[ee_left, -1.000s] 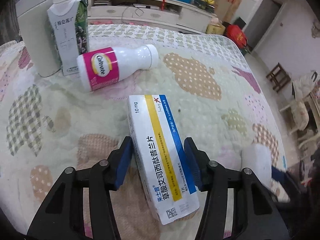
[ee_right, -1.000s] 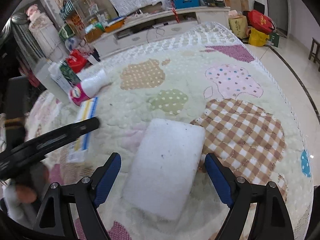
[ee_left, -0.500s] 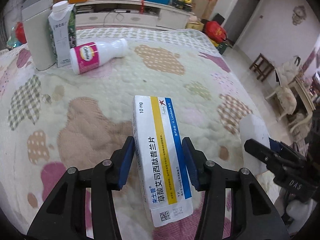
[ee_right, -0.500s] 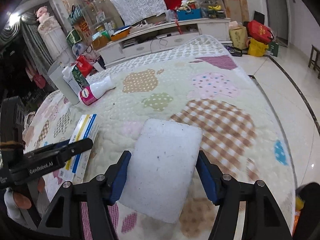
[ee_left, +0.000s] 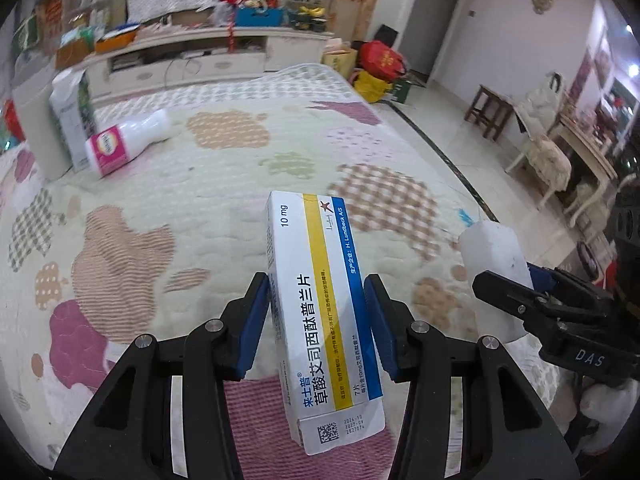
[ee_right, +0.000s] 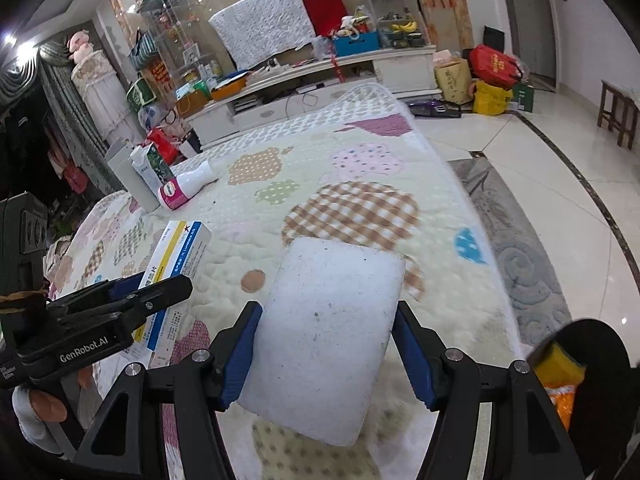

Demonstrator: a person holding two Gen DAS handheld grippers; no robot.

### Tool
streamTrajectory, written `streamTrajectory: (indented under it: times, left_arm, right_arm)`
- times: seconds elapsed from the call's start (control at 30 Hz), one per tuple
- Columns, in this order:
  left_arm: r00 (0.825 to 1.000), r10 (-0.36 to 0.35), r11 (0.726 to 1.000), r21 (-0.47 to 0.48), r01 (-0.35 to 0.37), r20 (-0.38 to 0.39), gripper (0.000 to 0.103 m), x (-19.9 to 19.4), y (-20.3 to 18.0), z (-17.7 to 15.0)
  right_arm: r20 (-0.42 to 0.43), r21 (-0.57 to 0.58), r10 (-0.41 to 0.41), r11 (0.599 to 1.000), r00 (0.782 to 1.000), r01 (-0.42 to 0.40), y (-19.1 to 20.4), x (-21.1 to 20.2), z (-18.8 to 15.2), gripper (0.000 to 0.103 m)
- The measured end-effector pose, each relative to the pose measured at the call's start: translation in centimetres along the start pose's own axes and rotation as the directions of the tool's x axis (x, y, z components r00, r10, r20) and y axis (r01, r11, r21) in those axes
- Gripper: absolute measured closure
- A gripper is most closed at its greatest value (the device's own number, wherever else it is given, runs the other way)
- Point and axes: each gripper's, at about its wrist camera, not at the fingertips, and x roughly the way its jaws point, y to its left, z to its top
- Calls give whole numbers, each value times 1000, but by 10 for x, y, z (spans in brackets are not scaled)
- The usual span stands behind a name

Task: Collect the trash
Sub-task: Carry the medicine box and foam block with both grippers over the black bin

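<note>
I hold 2 pieces of trash at once. The medicine box (ee_left: 324,320) sits between the blue pads of my left gripper (ee_left: 318,322), clamped on its 2 long sides, so it lifts off the quilt (ee_left: 224,184) without slipping. Its far end sticks out past the pads and its near end hangs toward the camera. I think gripping near the middle keeps it from tipping.

The white foam block (ee_right: 328,332) is squeezed in my right gripper (ee_right: 326,338), with the pads pressing on its left and right edges. It is soft and wide, so the pads stand further apart here. Both things are up in the air above the quilt, side by side, near the bed's front edge.

Further back on the quilt lies a white bottle (ee_left: 128,142) with a pink label, on its side. Just behind it stands a milk carton (ee_left: 72,116), next to a tall pale container (ee_left: 34,128). These could be trash too, but I cannot say for sure.

I cannot see any bin clearly. At the lower right of the right wrist view there is a dark round shape (ee_right: 588,364) with something yellow inside, cut off by the edge. It may be a bag or bin, but I cannot tell. The underside of both held things is hidden from me.
</note>
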Motion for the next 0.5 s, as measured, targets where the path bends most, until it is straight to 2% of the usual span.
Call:
streamTrajectory:
  times: [0.27, 0.5]
  left_arm:
    - [997, -72, 995, 68, 73, -16, 57, 5, -53, -5]
    - [985, -163, 978, 122, 168, -54, 57, 13, -110, -7]
  right_arm:
    - [37, 52, -50, 998, 998, 48, -37, -41, -17, 39]
    - [43, 115, -128, 986, 991, 122, -80, -73, -35, 39]
